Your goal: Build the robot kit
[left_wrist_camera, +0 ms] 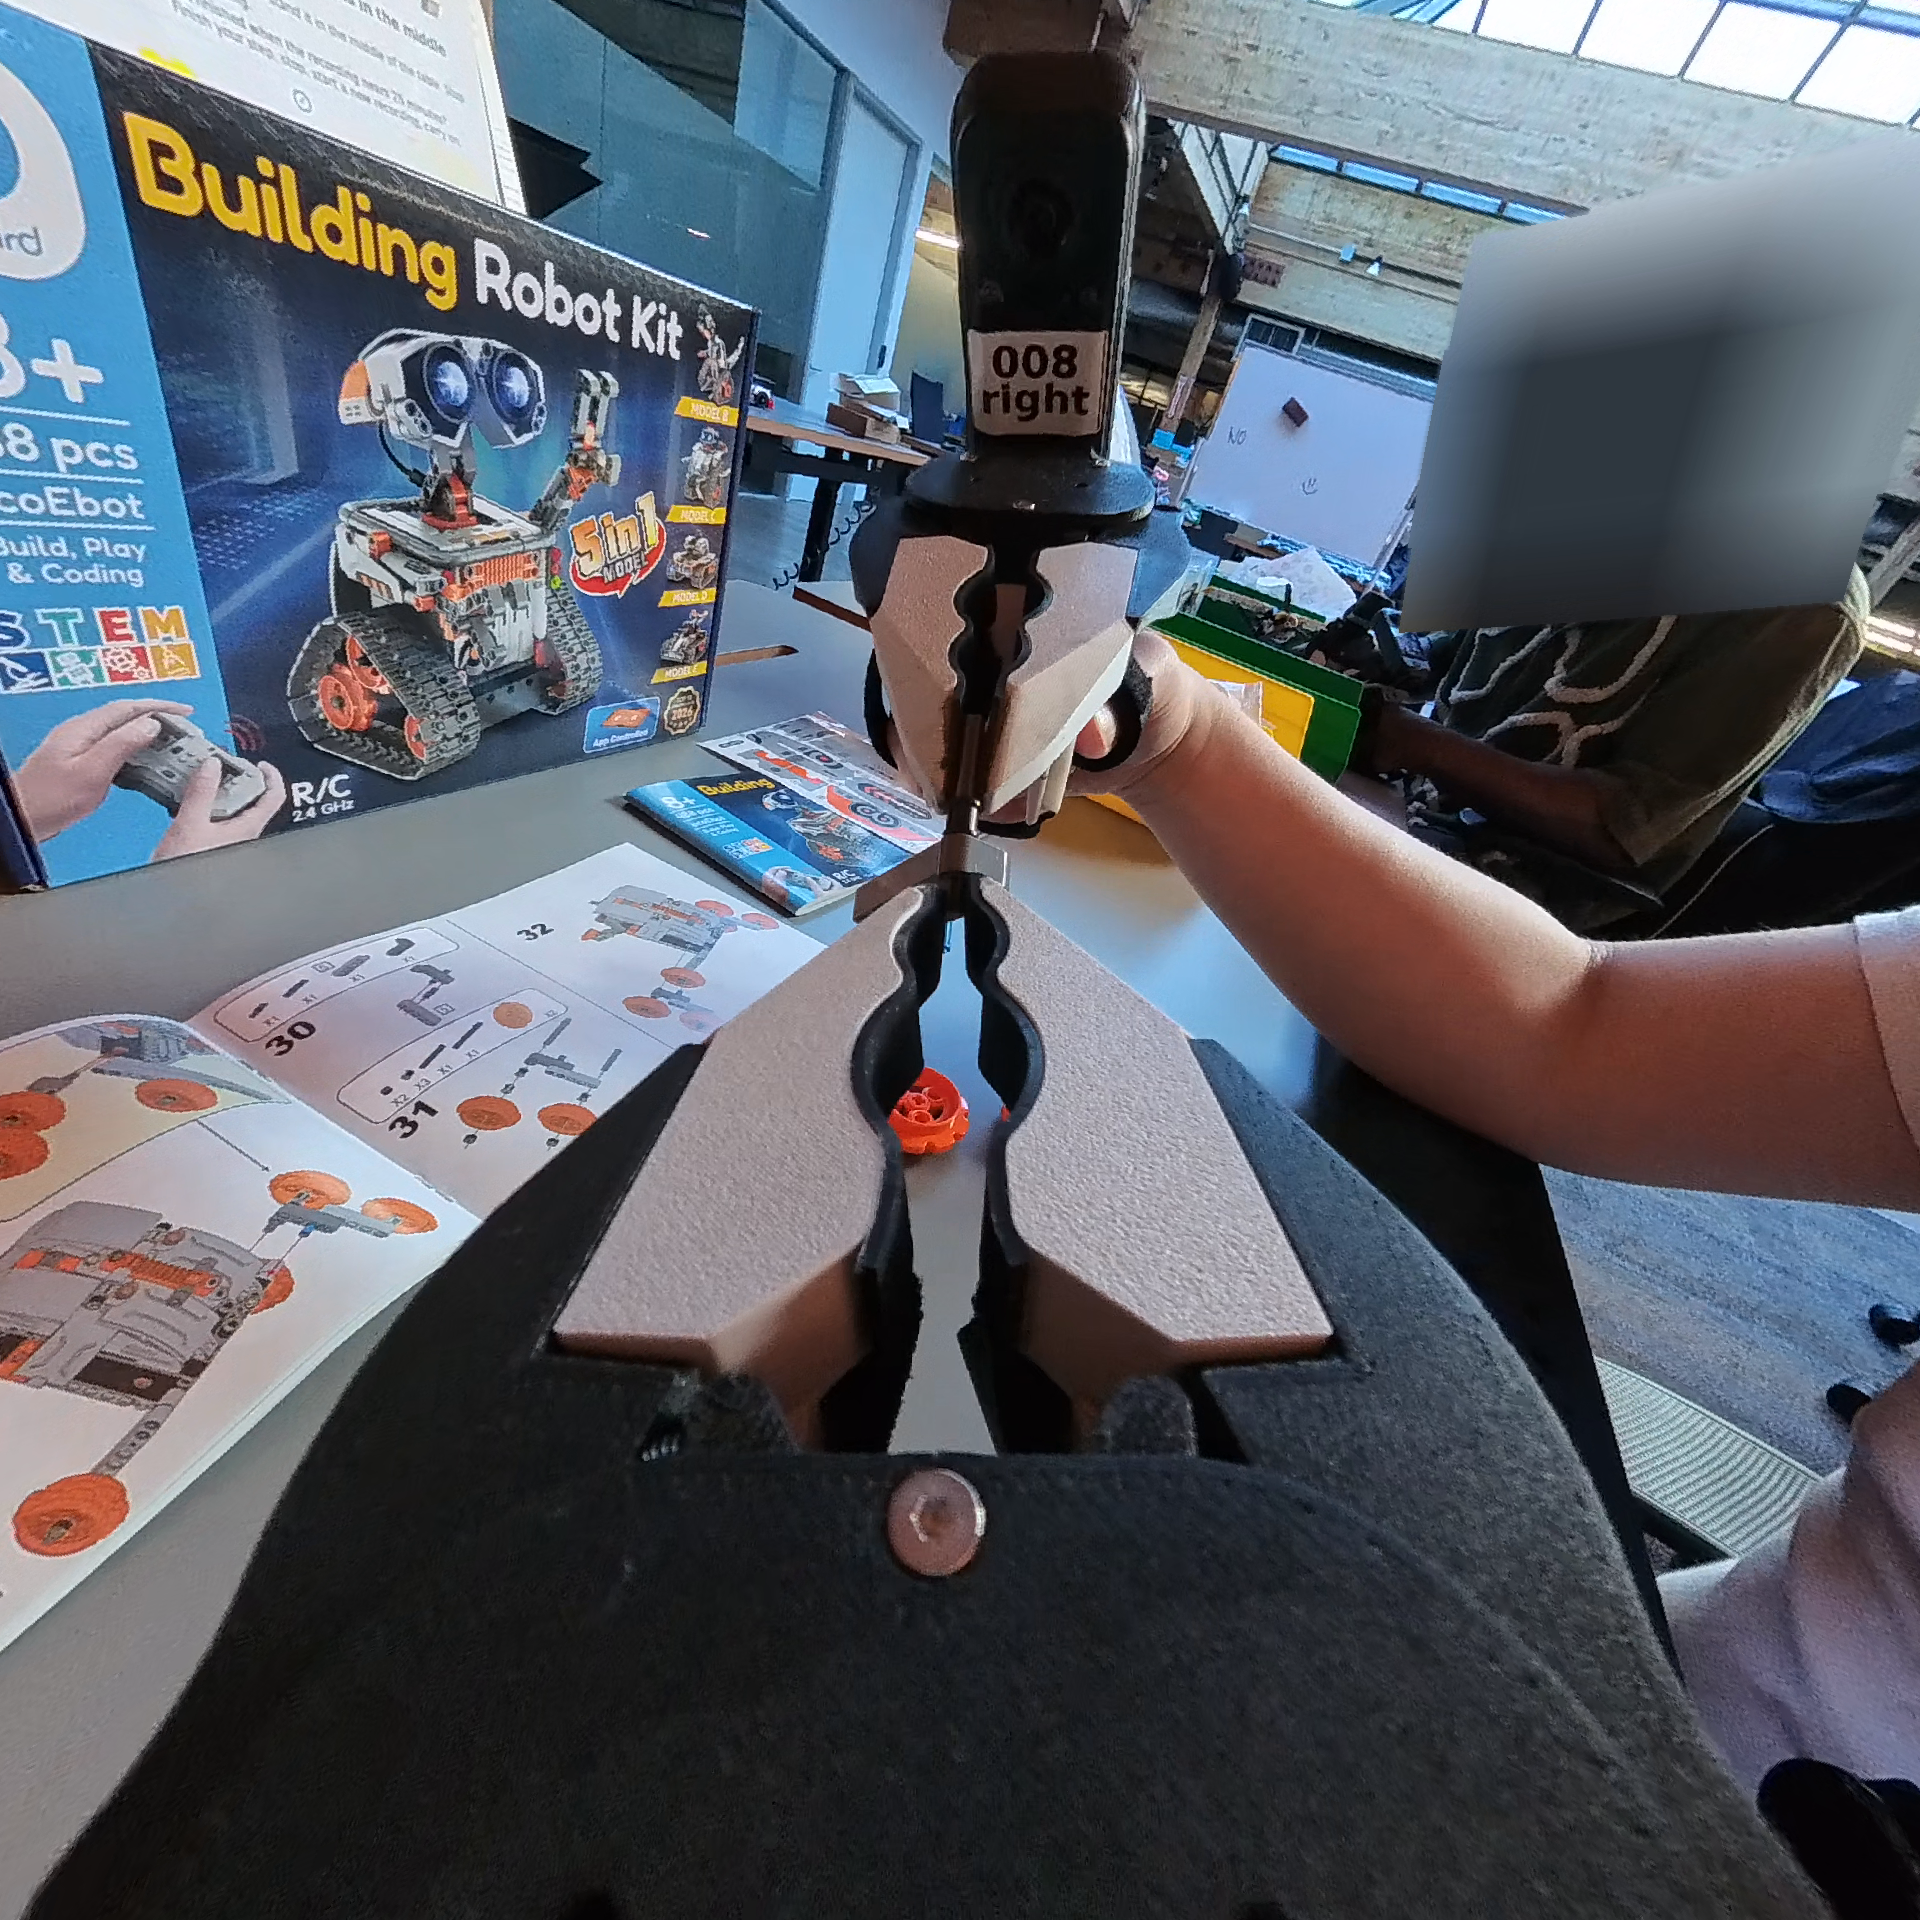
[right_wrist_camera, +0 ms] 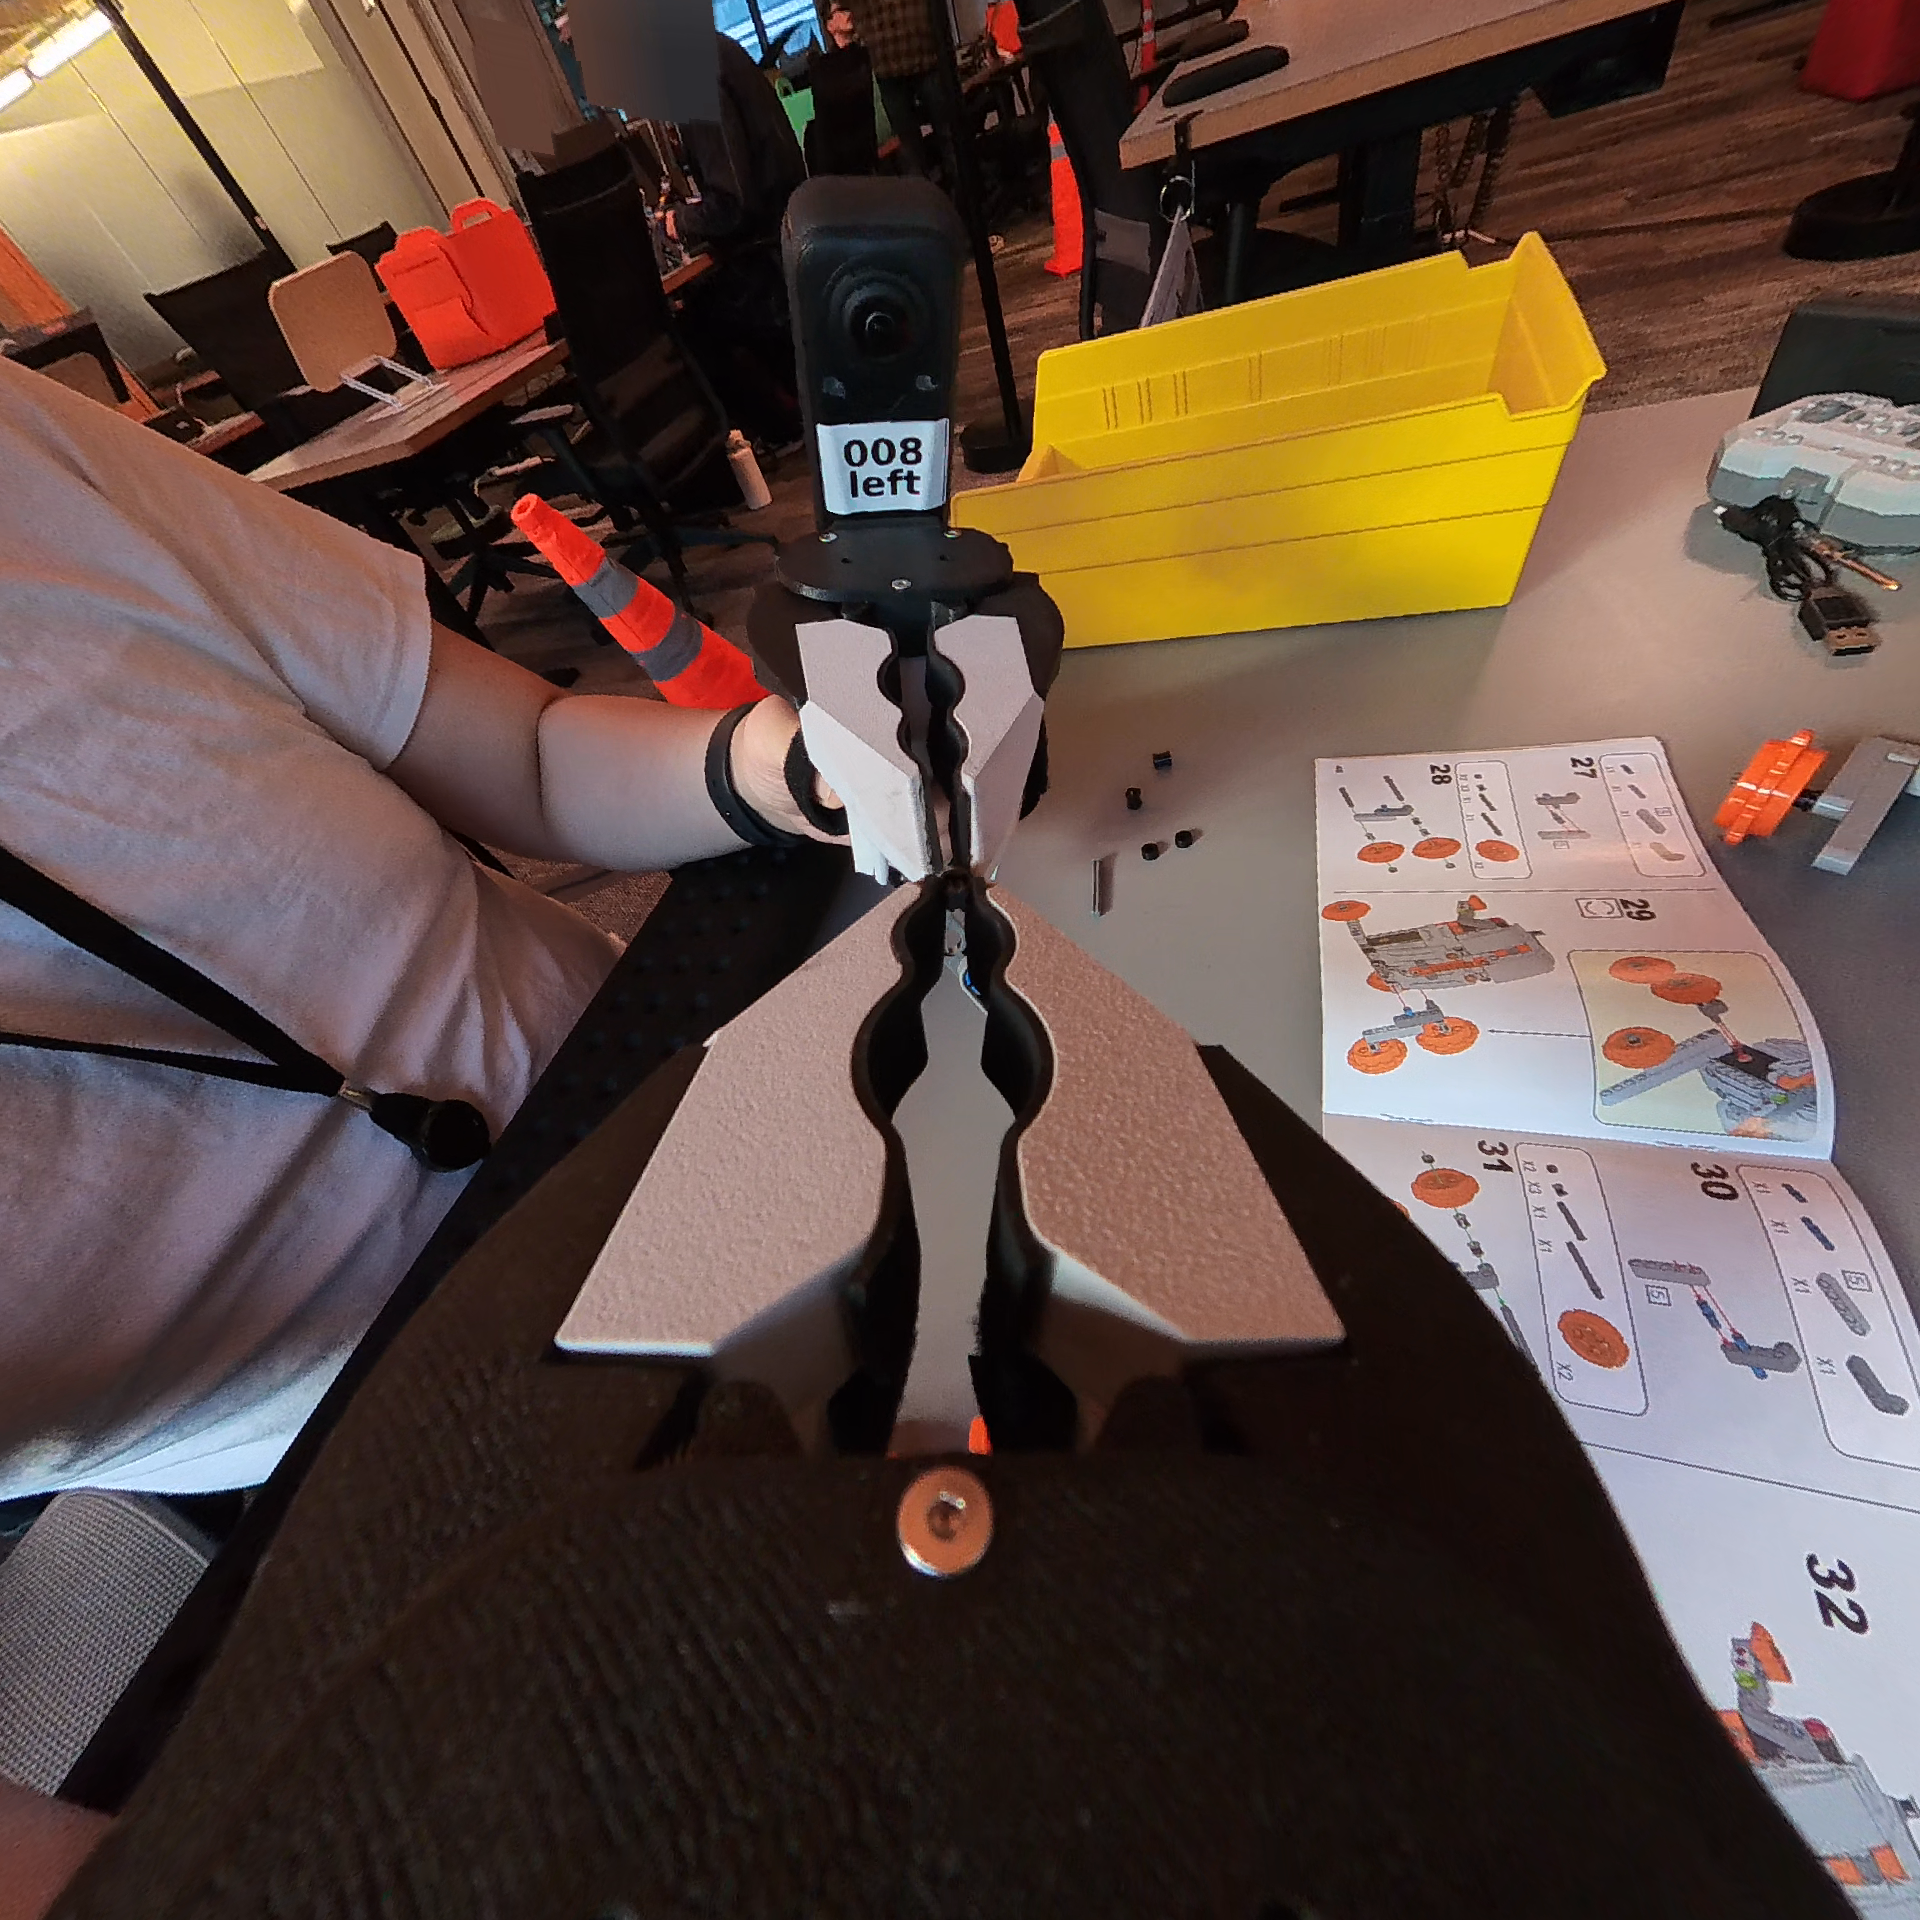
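My left gripper [left_wrist_camera: 961, 896] and right gripper [right_wrist_camera: 951, 902] meet tip to tip above the grey table [left_wrist_camera: 1122, 935]. In the left wrist view the left gripper is shut on a small grey brick piece [left_wrist_camera: 982, 862]. The right gripper [left_wrist_camera: 971, 805] faces it, shut on a thin dark axle [left_wrist_camera: 966, 764] whose end reaches the grey piece. In the right wrist view the left gripper [right_wrist_camera: 940, 850] touches my tips, and the parts are mostly hidden between the fingers. An orange wheel [left_wrist_camera: 928, 1117] lies on the table below the left gripper.
A robot kit box [left_wrist_camera: 364, 468] stands at the back left. An open instruction booklet [left_wrist_camera: 312, 1091] [right_wrist_camera: 1558, 987] lies flat. A yellow bin [right_wrist_camera: 1299, 468], loose black pins [right_wrist_camera: 1164, 847], an orange wheel on a grey beam [right_wrist_camera: 1766, 790] and a grey module with cable [right_wrist_camera: 1829, 468] lie around. The tips of both grippers are at nearly the same place.
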